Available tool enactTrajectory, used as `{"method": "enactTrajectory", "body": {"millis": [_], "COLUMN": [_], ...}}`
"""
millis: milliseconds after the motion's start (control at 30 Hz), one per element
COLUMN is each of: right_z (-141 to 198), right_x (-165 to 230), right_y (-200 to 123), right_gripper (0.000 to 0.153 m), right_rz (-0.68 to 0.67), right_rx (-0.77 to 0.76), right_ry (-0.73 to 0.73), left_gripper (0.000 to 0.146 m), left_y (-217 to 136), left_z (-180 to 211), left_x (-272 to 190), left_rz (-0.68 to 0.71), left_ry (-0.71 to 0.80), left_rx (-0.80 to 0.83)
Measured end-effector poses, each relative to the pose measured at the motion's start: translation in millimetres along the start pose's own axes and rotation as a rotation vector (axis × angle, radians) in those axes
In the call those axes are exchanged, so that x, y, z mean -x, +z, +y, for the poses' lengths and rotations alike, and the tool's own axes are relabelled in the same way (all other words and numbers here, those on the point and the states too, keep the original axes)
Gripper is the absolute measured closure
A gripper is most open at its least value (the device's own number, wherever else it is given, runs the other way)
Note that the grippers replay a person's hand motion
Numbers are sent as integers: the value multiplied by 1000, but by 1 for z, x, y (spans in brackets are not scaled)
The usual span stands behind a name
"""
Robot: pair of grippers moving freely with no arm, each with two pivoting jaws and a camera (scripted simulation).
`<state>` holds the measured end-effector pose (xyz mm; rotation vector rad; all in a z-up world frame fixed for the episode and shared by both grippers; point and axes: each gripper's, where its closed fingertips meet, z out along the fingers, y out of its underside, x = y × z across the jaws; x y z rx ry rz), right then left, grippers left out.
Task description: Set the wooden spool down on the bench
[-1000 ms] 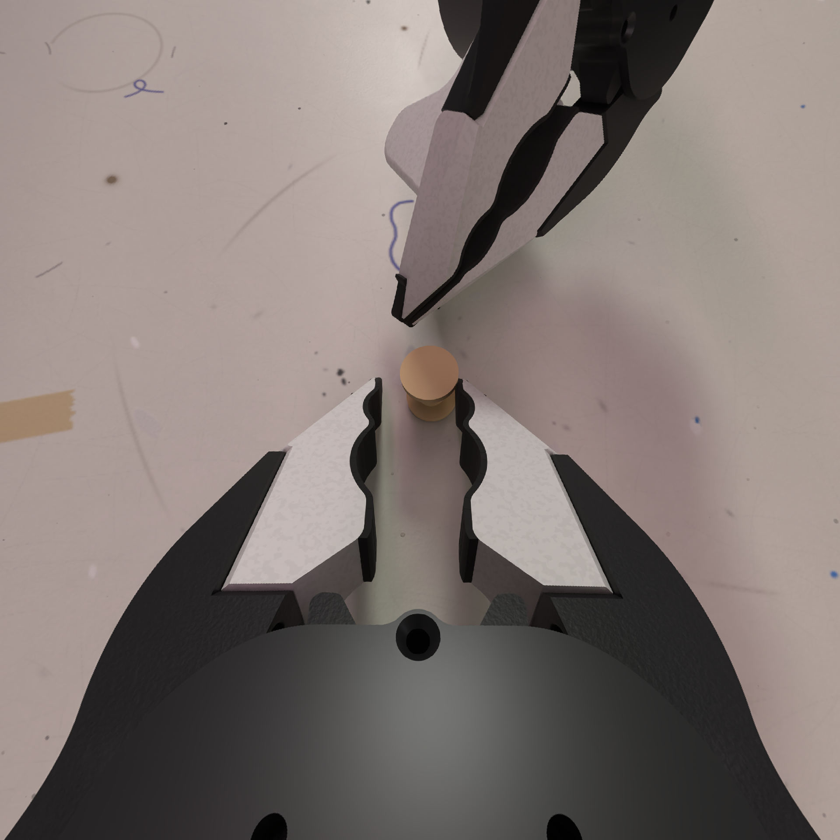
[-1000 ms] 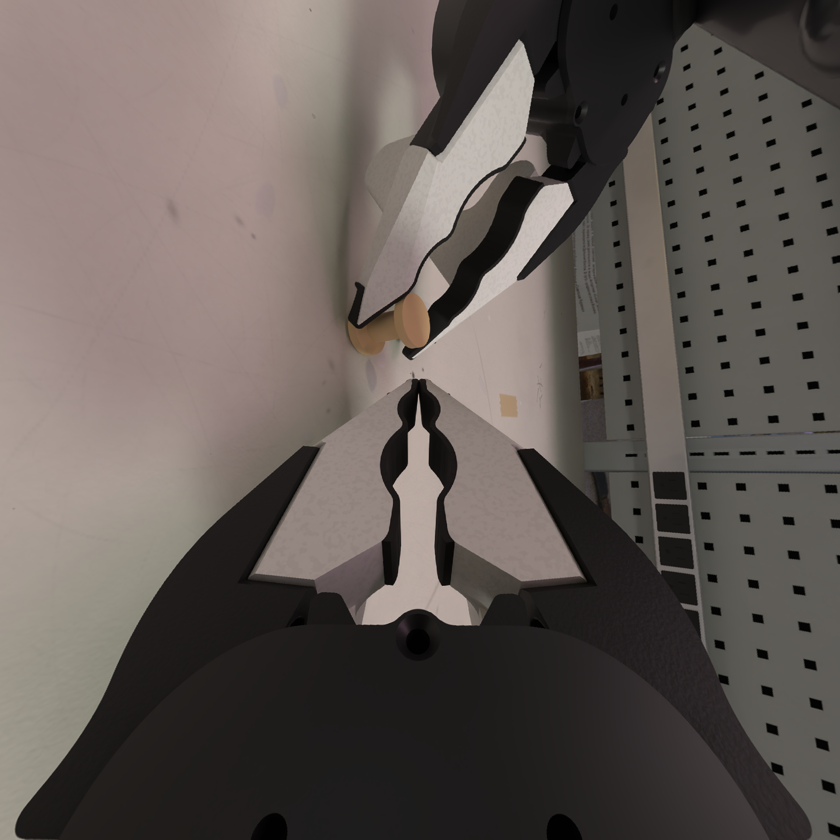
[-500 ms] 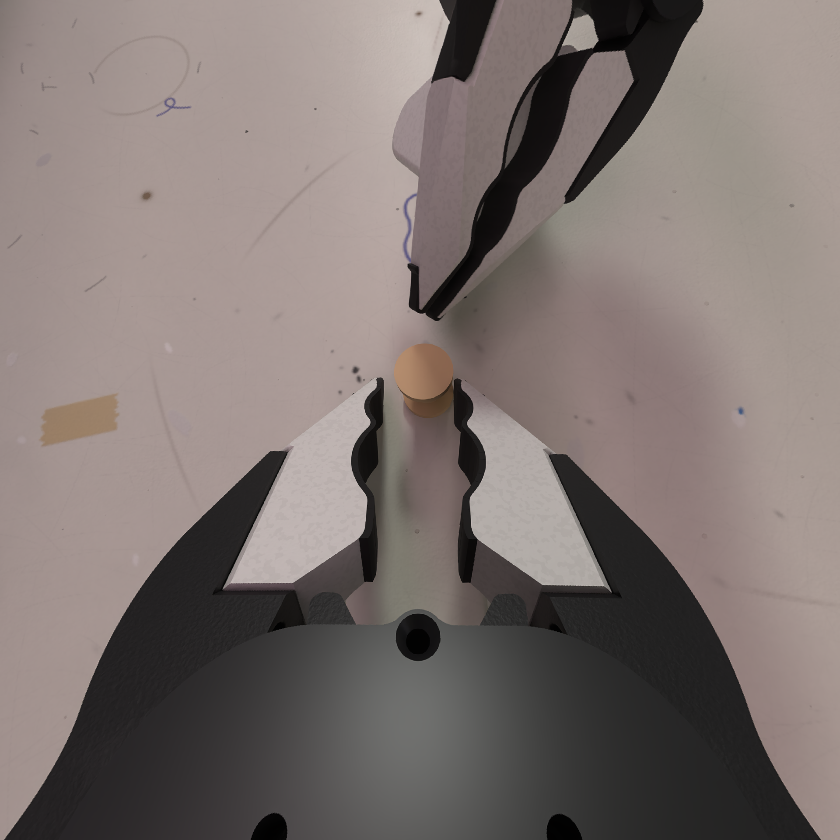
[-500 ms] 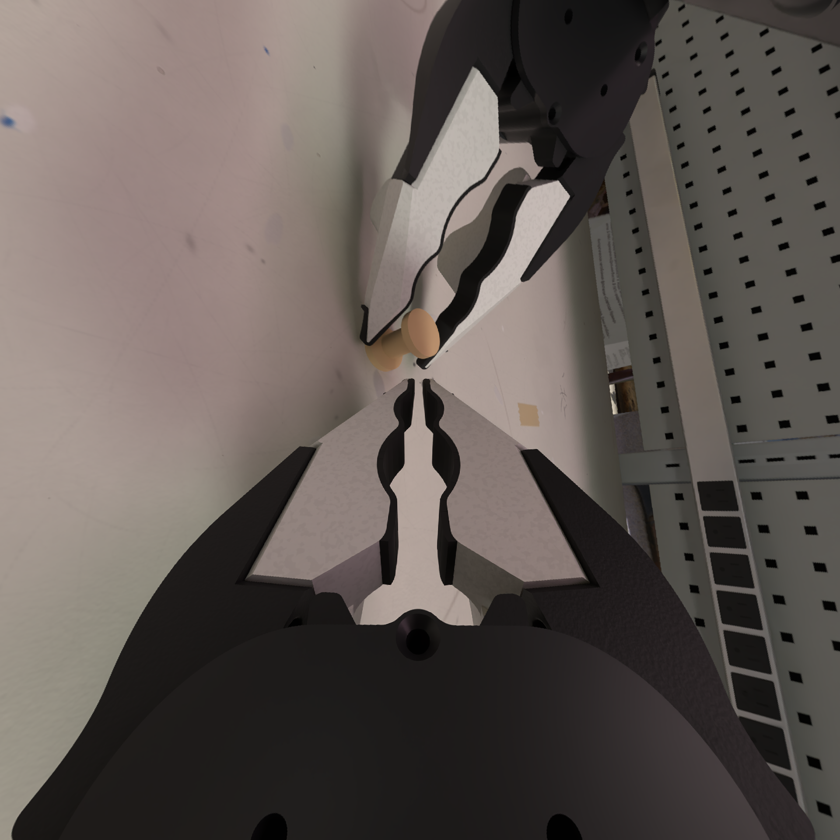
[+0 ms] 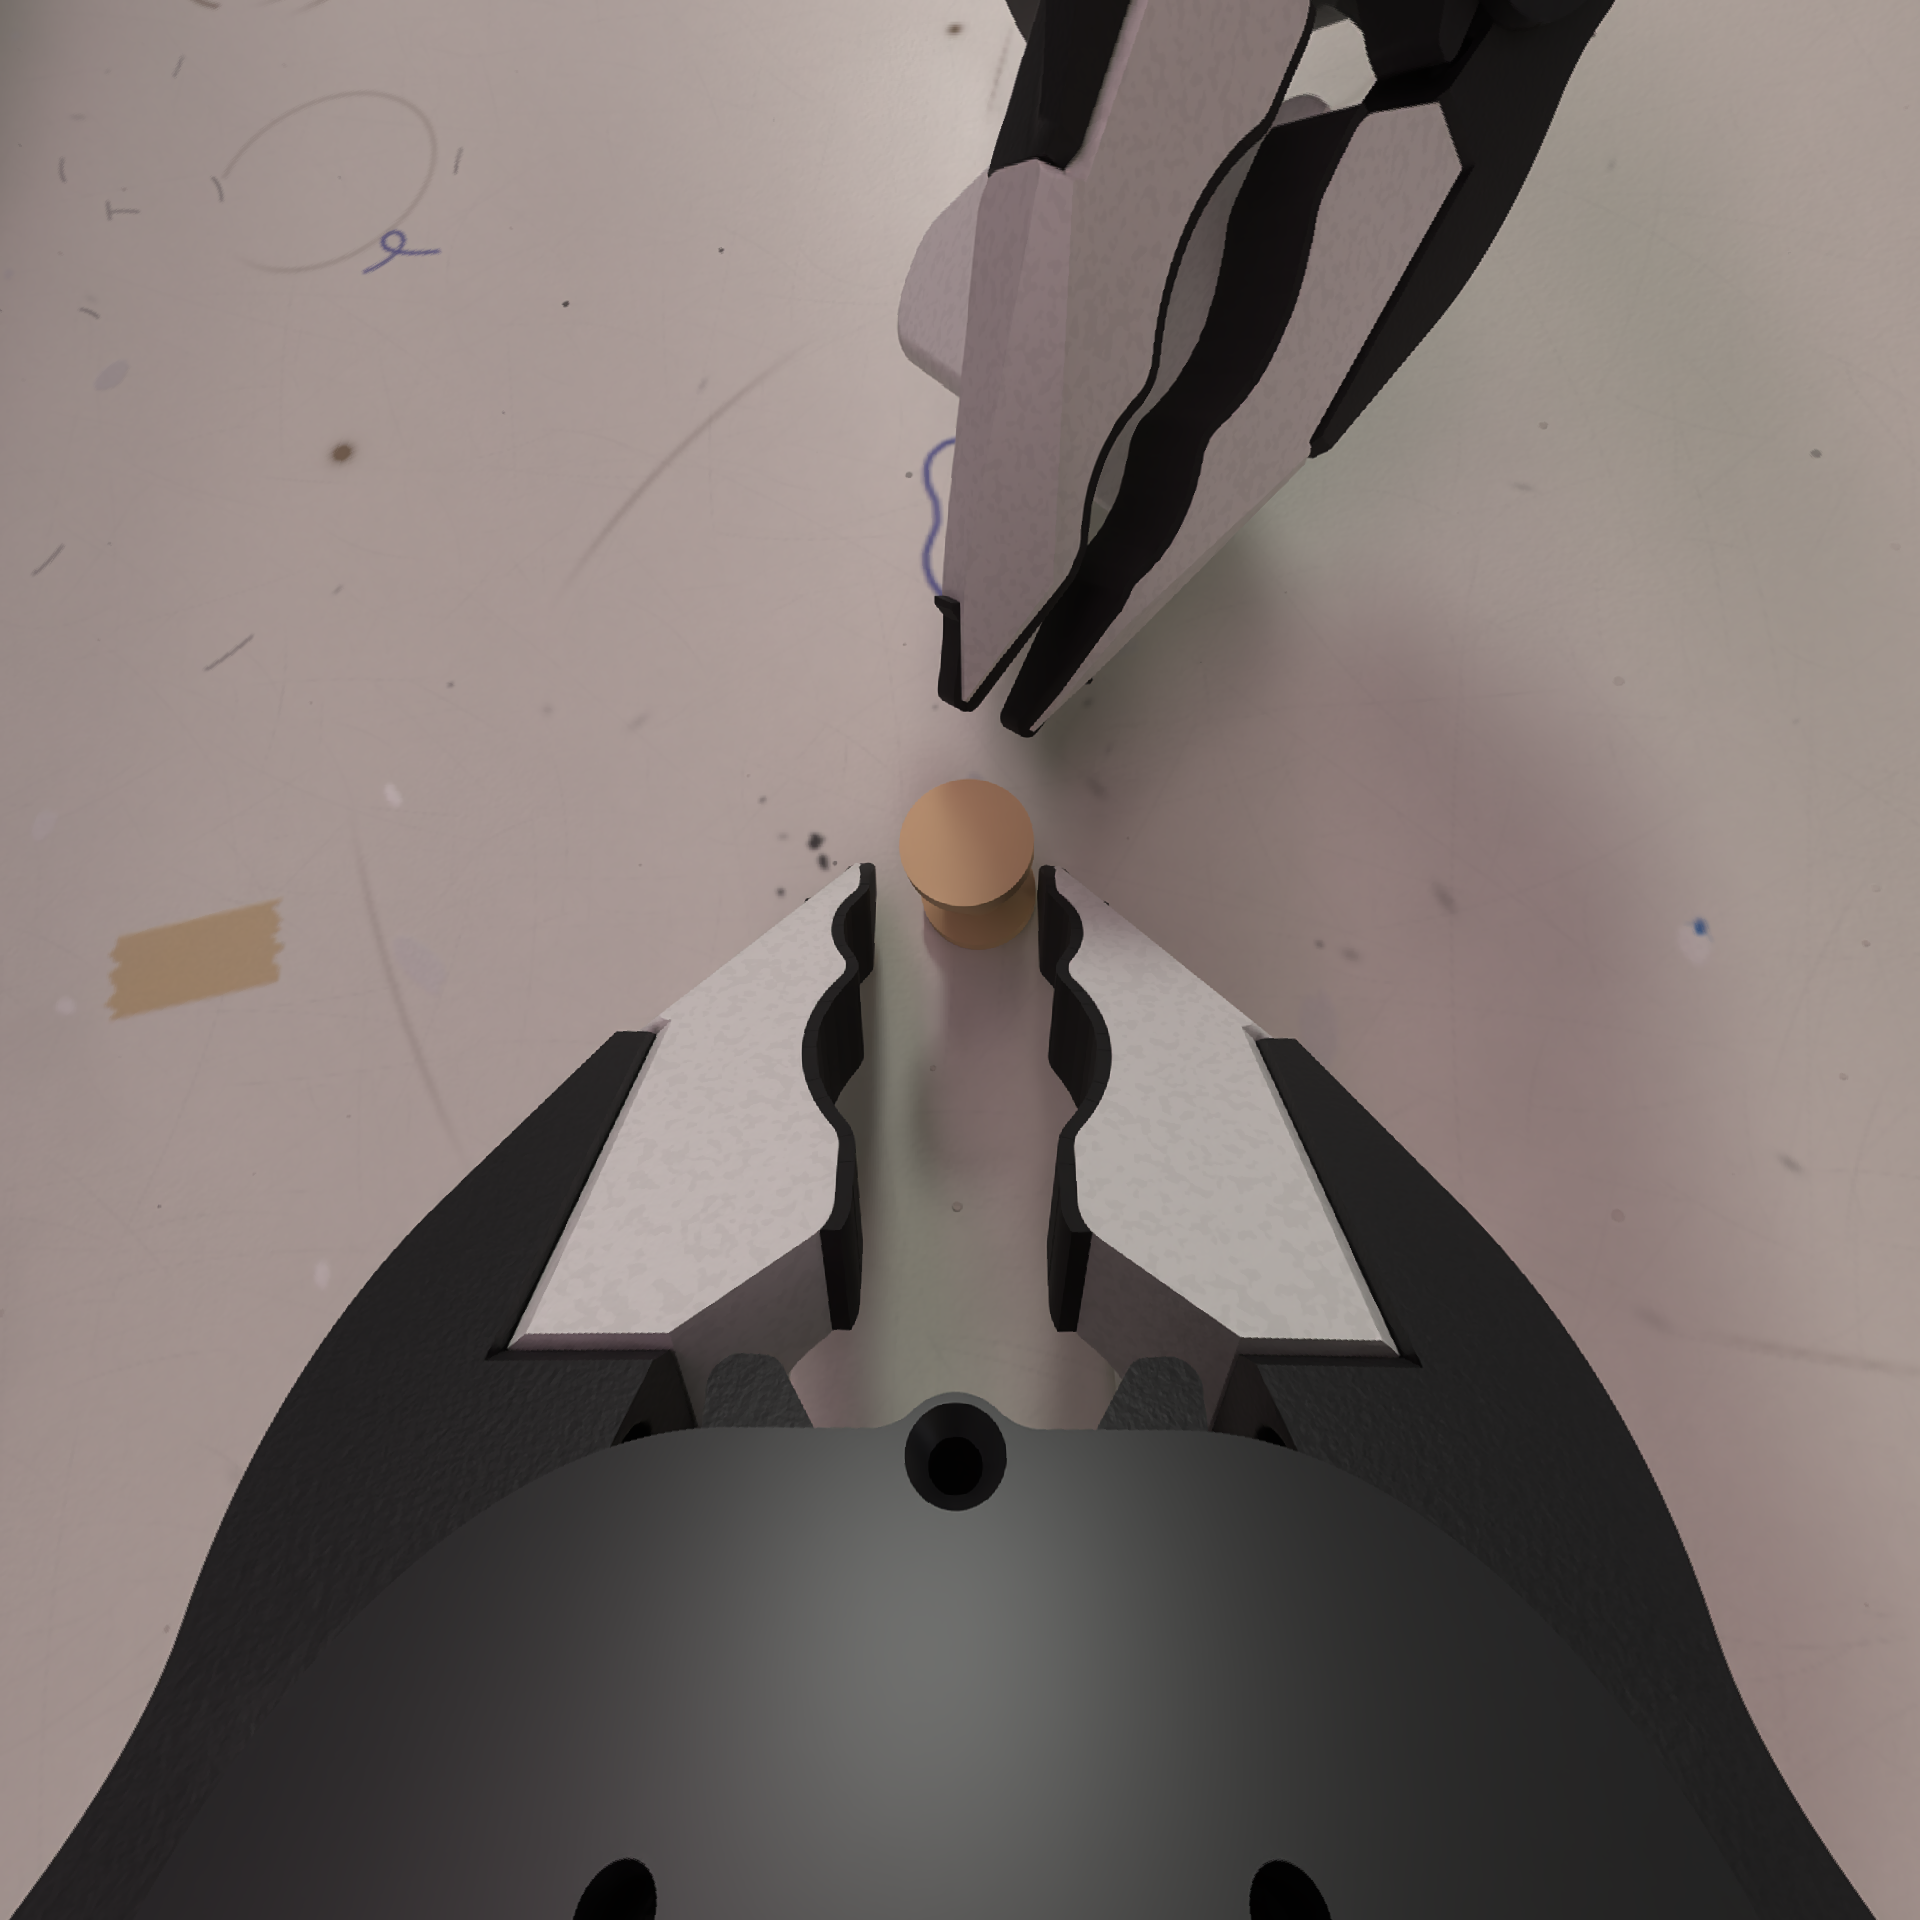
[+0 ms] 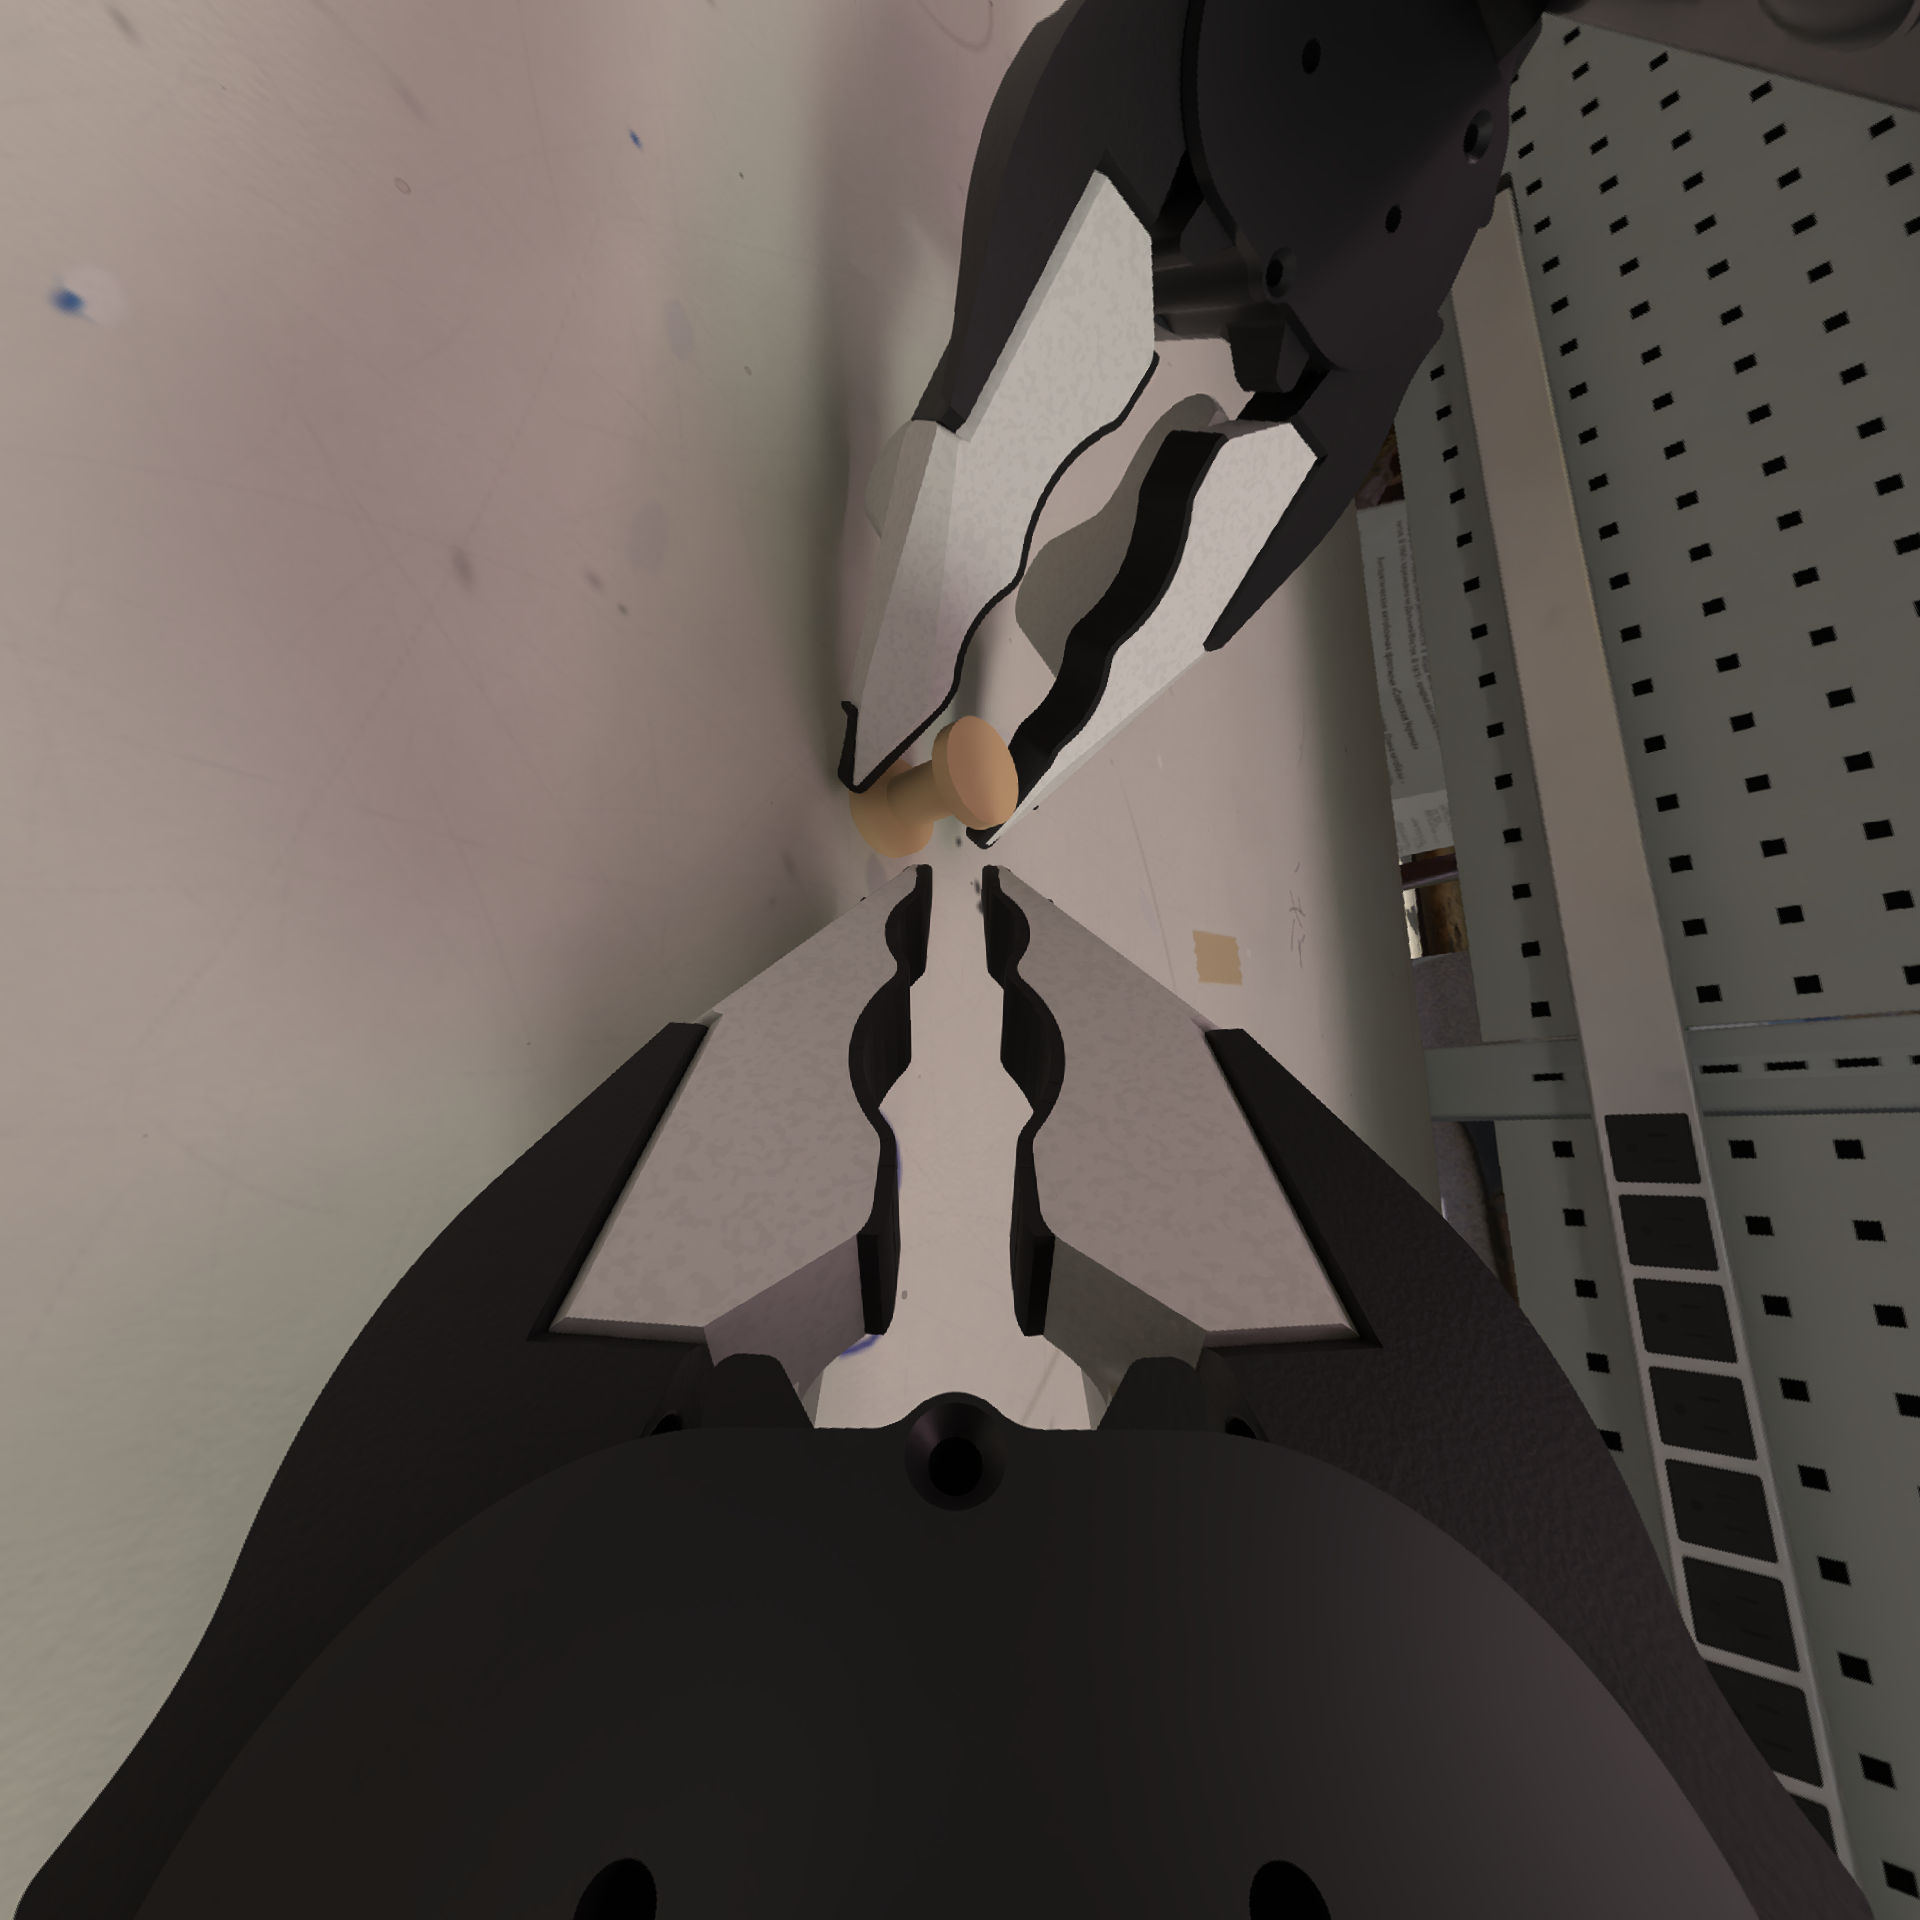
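Observation:
The small wooden spool (image 5: 966, 847) stands upright, seen from above in the left wrist view. My left gripper (image 5: 956, 883) is shut on it, one fingertip on each side. In the right wrist view the spool (image 6: 940, 795) shows side-on between the left gripper's (image 6: 920, 800) tips, with its lower flange at or just off the pale bench (image 6: 416, 727). My right gripper (image 6: 953, 883) is empty, its jaws a narrow gap apart, tips just short of the spool. It also shows in the left wrist view (image 5: 992, 712), pointing down at the spool from beyond.
The bench (image 5: 520, 623) is scuffed, with pen marks and a strip of tan tape (image 5: 194, 956), which also shows in the right wrist view (image 6: 1216, 956). A grey pegboard wall (image 6: 1714, 623) rises at the bench's far edge.
My right gripper's jaws have parted from fully shut to a narrow gap. My left gripper has shifted slightly over the bench with the spool between its tips.

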<state>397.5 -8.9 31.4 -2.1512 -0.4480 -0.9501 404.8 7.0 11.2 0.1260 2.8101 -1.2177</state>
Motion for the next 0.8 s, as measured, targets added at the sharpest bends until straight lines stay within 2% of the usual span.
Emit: {"method": "enactTrajectory", "body": {"millis": [300,600,800], "right_z": [-6,-2,-11], "right_x": [-5,6,20], "right_y": [-9,-36,-39], "right_gripper": [144,147,144], "right_rz": [-25,-219,-300], "right_rx": [-83,-161,-173], "right_ry": [105,253,254], "left_gripper": [115,111,111], "left_y": [-1,-2,-2], "left_z": [1,2,3], "left_x": [-1,-1,-1], "left_rz": [10,30,40], "left_ry": [-2,-26,-37], "left_rx": [0,1,2]}}
